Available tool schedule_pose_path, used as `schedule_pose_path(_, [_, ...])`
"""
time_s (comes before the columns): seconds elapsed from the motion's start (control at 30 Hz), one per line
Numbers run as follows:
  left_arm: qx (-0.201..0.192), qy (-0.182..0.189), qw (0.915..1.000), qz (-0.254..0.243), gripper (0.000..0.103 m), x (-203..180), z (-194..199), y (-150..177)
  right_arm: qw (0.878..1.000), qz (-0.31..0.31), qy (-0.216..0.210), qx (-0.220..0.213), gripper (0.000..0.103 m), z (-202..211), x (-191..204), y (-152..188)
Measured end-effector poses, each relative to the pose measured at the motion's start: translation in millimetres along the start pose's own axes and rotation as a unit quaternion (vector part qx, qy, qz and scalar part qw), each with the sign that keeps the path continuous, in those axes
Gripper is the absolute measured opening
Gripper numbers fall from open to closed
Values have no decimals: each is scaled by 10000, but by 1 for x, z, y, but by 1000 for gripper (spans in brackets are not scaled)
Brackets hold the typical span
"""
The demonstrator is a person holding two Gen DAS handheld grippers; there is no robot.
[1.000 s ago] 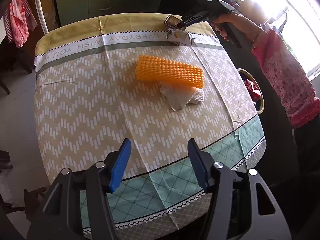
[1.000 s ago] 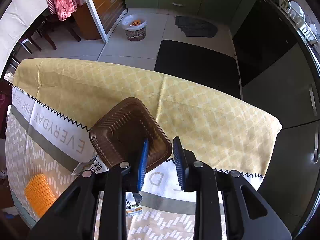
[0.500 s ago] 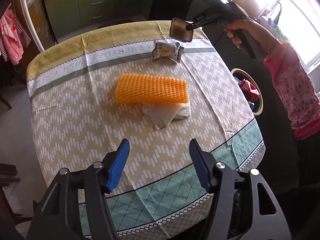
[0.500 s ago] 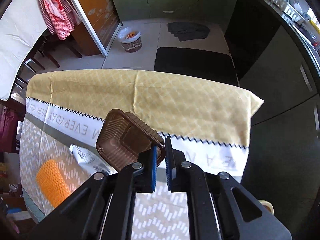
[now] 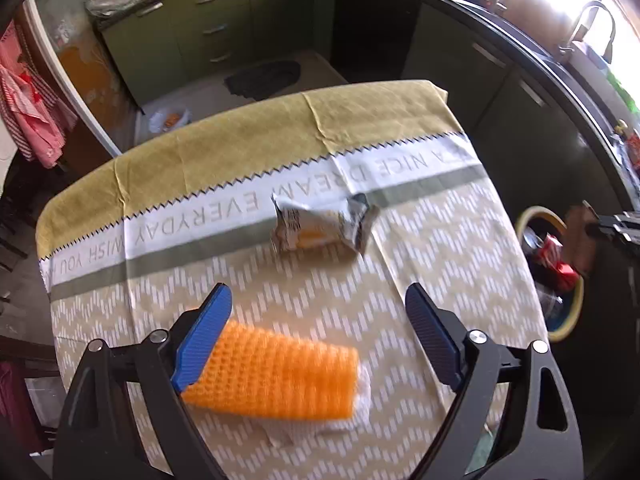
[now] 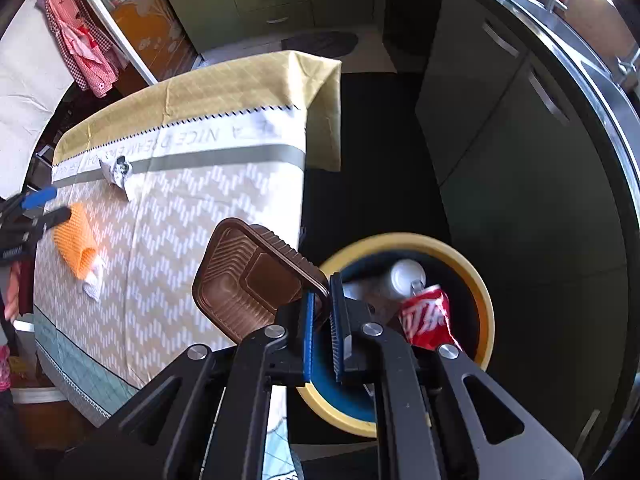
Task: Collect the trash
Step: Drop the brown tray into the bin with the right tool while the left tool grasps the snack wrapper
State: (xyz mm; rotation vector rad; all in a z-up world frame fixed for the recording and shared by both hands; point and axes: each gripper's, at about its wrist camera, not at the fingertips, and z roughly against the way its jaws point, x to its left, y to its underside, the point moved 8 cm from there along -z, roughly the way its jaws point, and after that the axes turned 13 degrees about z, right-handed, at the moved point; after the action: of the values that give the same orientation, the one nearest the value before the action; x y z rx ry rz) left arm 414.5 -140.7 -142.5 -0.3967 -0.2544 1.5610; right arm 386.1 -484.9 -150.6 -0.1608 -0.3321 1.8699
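My right gripper (image 6: 320,308) is shut on the rim of a brown plastic tray (image 6: 252,276) and holds it in the air beside the table edge, just left of the yellow-rimmed bin (image 6: 472,276). My left gripper (image 5: 320,336) is open above an orange foam net (image 5: 276,372) that lies on a white tissue (image 5: 360,404); the left finger overlaps the net's end. A crumpled snack wrapper (image 5: 320,228) lies farther back on the tablecloth (image 5: 200,172). The net (image 6: 76,240) and wrapper (image 6: 118,172) also show in the right wrist view.
The bin (image 5: 560,324) stands on the floor right of the table and holds a red can (image 6: 426,316) and a white bottle (image 6: 404,276). Dark cabinets (image 6: 520,160) run along the right. Green drawers (image 5: 208,40) and a floor mat (image 5: 264,76) lie beyond the table.
My right gripper has carried the brown tray off the table's far corner to beside the bin. My left gripper has moved forward over the orange net.
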Motion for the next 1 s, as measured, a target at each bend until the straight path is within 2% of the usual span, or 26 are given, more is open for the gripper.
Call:
schedule_pose_path(0.1, [-166, -331, 9991, 213, 84, -2, -21, -16, 9998, -175, -40, 49, 8, -1, -21, 37])
schedule_pose_path(0.27, [50, -469, 9968, 645, 84, -1, -49, -19, 9992, -358, -120, 109, 8, -10, -43, 72])
schedule_pose_path(0.4, [34, -554, 9966, 607, 85, -8, -55, -23, 9990, -402, -107, 148, 8, -20, -49, 79])
schedule_pose_path(0.47, [103, -625, 9960, 630, 89, -11, -61, -24, 9989, -418, -96, 191, 8, -26, -52, 81])
schedule_pose_path(0.67, [250, -740, 9947, 676, 88, -14, -77, -23, 9984, -436, 39, 353, 8, -44, -58, 82])
schedule_pose_path(0.73, [286, -685, 9944, 747, 80, -13, -81, -23, 9982, -459, 42, 392, 8, -48, -61, 83])
schedule_pose_path(0.77, [297, -634, 9945, 785, 71, -13, -82, -24, 9980, -476, 54, 406, 8, -49, -63, 84])
schedule_pose_path(0.87, [298, -476, 9947, 867, 66, -9, -80, -26, 9978, -497, 60, 433, 9, -53, -66, 85])
schedule_pose_path(0.9, [300, -431, 9946, 897, 60, -7, -79, -27, 9977, -500, 74, 446, 9, -53, -67, 85])
schedule_pose_path(0.97, [333, -334, 9943, 958, 58, -1, -78, -30, 9976, -506, 107, 466, 16, -55, -69, 86])
schedule_pose_path(1.0, [332, -300, 9943, 966, 58, 0, -75, -31, 9974, -547, 104, 457, 29, -56, -69, 85])
